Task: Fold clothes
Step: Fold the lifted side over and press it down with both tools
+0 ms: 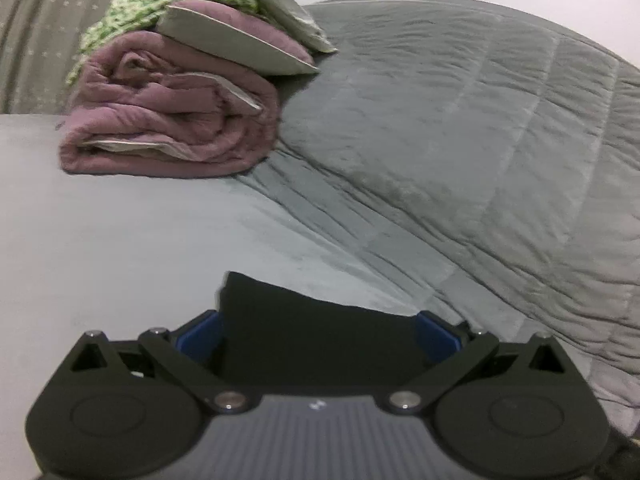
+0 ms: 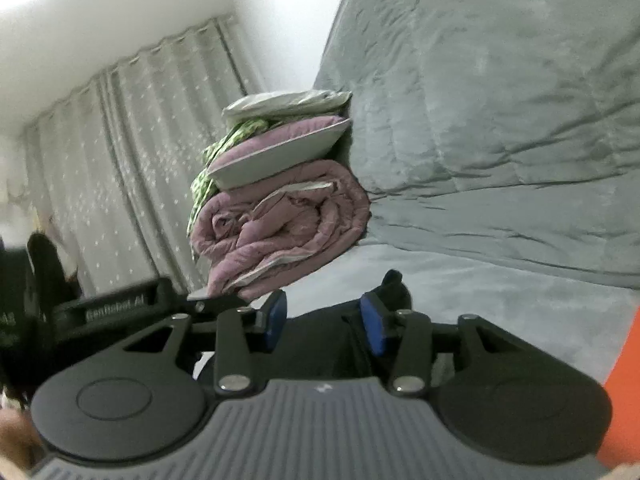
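Note:
A black garment [image 1: 316, 332] lies on the grey bed sheet [image 1: 100, 220] right in front of the left wrist camera. My left gripper [image 1: 316, 336] stands wide open around it, its blue pads [image 1: 200, 336] off the cloth on either side. In the right wrist view the same black garment [image 2: 320, 336] fills the gap between the blue pads [image 2: 374, 328] of my right gripper [image 2: 324, 324], which is closed part way on the bunched cloth. A fold of it pokes up behind the right pad. The left gripper's black body [image 2: 116, 304] shows at the left edge.
A rolled purple quilt [image 1: 172, 128] with a purple pillow [image 1: 240, 40] and green patterned cloth [image 1: 132, 12] on top stands further back on the bed. A grey quilted blanket [image 1: 460, 120] is heaped to the right. Curtains [image 2: 120, 160] hang behind. Something orange [image 2: 624, 380] is at the right edge.

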A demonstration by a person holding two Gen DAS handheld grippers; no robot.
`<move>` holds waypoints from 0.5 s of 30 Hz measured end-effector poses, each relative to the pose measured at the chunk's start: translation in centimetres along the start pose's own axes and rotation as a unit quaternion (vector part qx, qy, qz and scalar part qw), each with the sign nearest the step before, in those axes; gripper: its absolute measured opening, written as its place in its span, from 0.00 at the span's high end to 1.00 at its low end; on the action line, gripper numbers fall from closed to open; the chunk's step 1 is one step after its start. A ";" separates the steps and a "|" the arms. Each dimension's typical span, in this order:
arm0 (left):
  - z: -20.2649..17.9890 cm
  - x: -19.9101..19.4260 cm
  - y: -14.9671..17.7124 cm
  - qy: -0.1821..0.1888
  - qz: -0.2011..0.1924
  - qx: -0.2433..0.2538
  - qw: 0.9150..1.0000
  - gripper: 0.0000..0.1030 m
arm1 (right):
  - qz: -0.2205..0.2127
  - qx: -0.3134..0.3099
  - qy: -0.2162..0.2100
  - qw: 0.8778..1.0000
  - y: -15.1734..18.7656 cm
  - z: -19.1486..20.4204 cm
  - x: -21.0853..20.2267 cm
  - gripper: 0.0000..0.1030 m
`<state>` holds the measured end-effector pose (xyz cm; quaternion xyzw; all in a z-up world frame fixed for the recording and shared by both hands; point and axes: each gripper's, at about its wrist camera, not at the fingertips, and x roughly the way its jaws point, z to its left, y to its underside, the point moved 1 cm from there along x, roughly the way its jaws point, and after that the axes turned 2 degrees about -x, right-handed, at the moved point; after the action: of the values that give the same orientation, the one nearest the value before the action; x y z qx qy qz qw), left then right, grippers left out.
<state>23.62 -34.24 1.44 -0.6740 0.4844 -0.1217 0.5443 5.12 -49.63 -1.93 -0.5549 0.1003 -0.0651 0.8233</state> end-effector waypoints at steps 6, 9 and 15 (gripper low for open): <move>1.2 3.0 2.0 -0.050 0.039 0.003 0.998 0.17 | 0.018 -0.033 0.045 0.998 0.4 -0.2 1.3 0.67; 1.0 2.3 2.3 -0.076 0.023 0.011 0.997 0.08 | 0.019 -0.042 0.053 0.998 0.4 -0.3 1.4 0.67; 1.0 -0.9 2.5 -0.093 -0.008 -0.013 0.996 0.01 | 0.018 -0.062 0.066 0.996 0.4 -0.1 1.4 0.66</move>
<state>22.56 -32.75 -0.70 -0.6932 0.4280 -0.0569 0.5771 6.46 -49.90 -2.47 -0.5974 0.1683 -0.0807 0.7799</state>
